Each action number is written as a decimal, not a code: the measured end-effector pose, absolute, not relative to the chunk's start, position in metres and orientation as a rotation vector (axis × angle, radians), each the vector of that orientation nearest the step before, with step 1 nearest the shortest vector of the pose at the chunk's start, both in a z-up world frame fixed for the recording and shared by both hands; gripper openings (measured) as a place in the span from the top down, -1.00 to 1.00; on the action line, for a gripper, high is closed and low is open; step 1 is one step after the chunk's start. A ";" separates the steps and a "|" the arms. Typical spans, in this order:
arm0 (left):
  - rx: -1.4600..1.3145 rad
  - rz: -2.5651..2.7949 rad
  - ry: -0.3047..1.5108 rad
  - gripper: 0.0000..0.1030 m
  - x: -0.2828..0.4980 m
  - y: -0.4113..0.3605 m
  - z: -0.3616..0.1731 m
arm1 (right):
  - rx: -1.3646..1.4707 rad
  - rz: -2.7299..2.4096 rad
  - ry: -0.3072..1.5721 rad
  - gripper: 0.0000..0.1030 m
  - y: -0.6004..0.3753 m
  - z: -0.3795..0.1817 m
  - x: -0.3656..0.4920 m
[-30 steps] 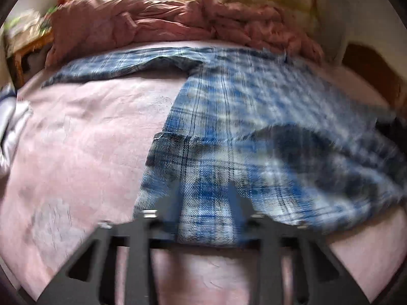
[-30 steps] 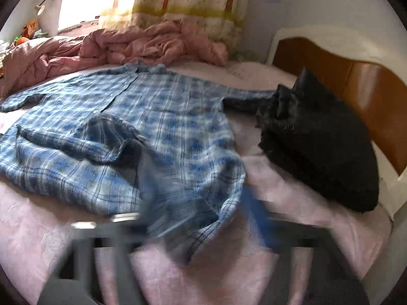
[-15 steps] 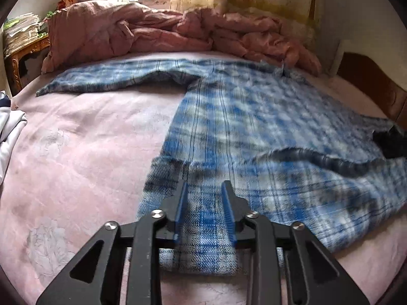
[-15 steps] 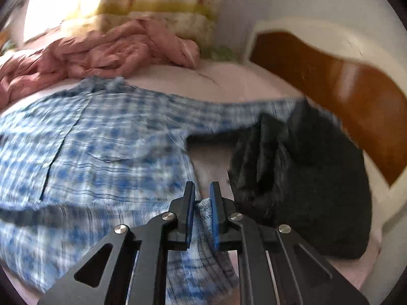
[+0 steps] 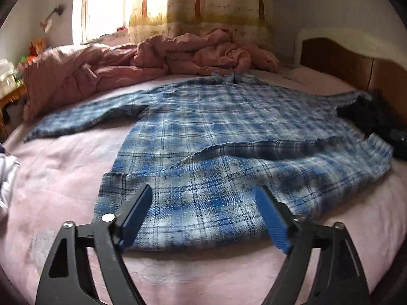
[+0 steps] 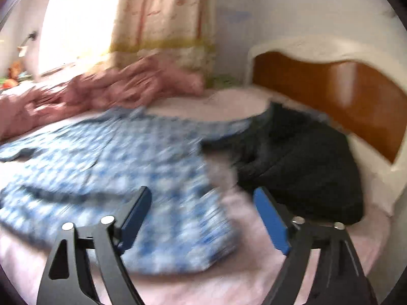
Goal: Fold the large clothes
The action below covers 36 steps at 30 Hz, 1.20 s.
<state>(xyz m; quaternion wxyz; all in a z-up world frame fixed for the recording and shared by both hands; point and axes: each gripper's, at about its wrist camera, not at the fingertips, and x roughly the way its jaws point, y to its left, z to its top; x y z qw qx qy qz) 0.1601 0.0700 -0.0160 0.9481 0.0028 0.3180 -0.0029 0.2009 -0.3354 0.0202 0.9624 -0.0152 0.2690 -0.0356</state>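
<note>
A blue plaid shirt (image 5: pixel 229 137) lies spread on the pink bed sheet (image 5: pixel 63 178), collar at the far side, its near hem folded up over the body. My left gripper (image 5: pixel 203 203) is open and empty, just above the folded hem at its near left corner. In the right wrist view the shirt (image 6: pixel 114 178) is blurred; my right gripper (image 6: pixel 201 203) is open and empty over the shirt's near right corner.
A crumpled pink duvet (image 5: pixel 152 58) lies at the far side under the window and curtain. A black garment (image 6: pixel 305 165) is piled at the right by the wooden headboard (image 6: pixel 343 94). White cloth (image 5: pixel 7 175) lies at the left edge.
Both grippers were shut on the shirt's hem and have opened and let it go. The hem now lies folded over the shirt. Both grippers have drawn back a little.
</note>
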 end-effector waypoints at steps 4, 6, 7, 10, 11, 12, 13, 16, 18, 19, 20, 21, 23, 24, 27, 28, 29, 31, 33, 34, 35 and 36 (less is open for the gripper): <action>0.027 0.011 0.696 -0.64 0.167 0.062 -0.029 | 0.078 0.052 0.683 -0.67 -0.335 0.002 0.211; -0.003 0.019 0.747 -0.64 0.171 0.065 -0.038 | 0.188 0.148 0.719 -0.67 -0.341 -0.004 0.218; -0.015 0.020 0.768 -0.64 0.171 0.066 -0.043 | 0.217 0.173 0.757 -0.59 -0.343 -0.011 0.225; -0.056 0.048 0.816 -0.64 0.177 0.075 -0.050 | 0.111 -0.015 0.813 -0.36 -0.352 -0.035 0.238; -0.070 0.062 0.829 -0.64 0.180 0.077 -0.052 | 0.098 -0.051 0.824 -0.19 -0.356 -0.040 0.240; -0.088 0.069 0.831 -0.64 0.180 0.080 -0.053 | 0.105 -0.077 0.832 -0.10 -0.363 -0.044 0.242; -0.101 0.072 0.829 -0.64 0.180 0.082 -0.053 | 0.147 -0.095 0.834 0.03 -0.375 -0.047 0.243; -0.089 0.075 0.826 -0.64 0.178 0.084 -0.052 | 0.214 -0.133 0.805 0.03 -0.395 -0.043 0.242; -0.059 0.084 0.820 -0.64 0.175 0.084 -0.051 | 0.141 -0.244 0.784 0.03 -0.398 -0.041 0.240; -0.056 0.086 0.812 -0.64 0.173 0.086 -0.049 | 0.083 -0.316 0.784 0.03 -0.399 -0.040 0.238; -0.075 0.072 0.806 -0.64 0.171 0.088 -0.046 | 0.085 -0.312 0.782 0.03 -0.399 -0.037 0.233; -0.106 0.048 0.802 -0.63 0.170 0.091 -0.043 | 0.127 -0.262 0.765 0.03 -0.400 -0.031 0.226; -0.171 -0.013 0.775 -0.63 0.166 0.094 -0.034 | 0.225 -0.155 0.725 0.02 -0.400 -0.017 0.214; -0.177 -0.031 0.755 -0.63 0.164 0.093 -0.029 | 0.247 -0.122 0.711 0.01 -0.395 -0.012 0.212; -0.121 -0.064 0.686 -0.62 0.164 0.075 -0.015 | 0.187 -0.034 0.659 -0.05 -0.361 0.002 0.208; -0.093 -0.069 0.677 -0.62 0.167 0.065 -0.011 | 0.146 -0.016 0.651 -0.07 -0.344 0.004 0.208; -0.072 -0.075 0.681 -0.62 0.173 0.055 -0.009 | 0.113 -0.001 0.651 -0.10 -0.330 0.003 0.211; -0.060 -0.113 0.698 -0.62 0.185 0.035 -0.007 | 0.046 0.037 0.670 -0.17 -0.297 -0.002 0.214; -0.050 -0.163 0.728 -0.62 0.197 0.013 -0.008 | -0.009 0.071 0.709 -0.28 -0.269 -0.014 0.223; -0.045 -0.172 0.737 -0.62 0.202 0.005 -0.009 | -0.024 0.079 0.724 -0.34 -0.259 -0.018 0.224; -0.039 -0.182 0.746 -0.62 0.206 -0.005 -0.011 | -0.030 0.082 0.731 -0.42 -0.254 -0.022 0.225; -0.033 -0.184 0.761 -0.62 0.212 -0.014 -0.015 | -0.035 0.084 0.738 -0.47 -0.249 -0.024 0.223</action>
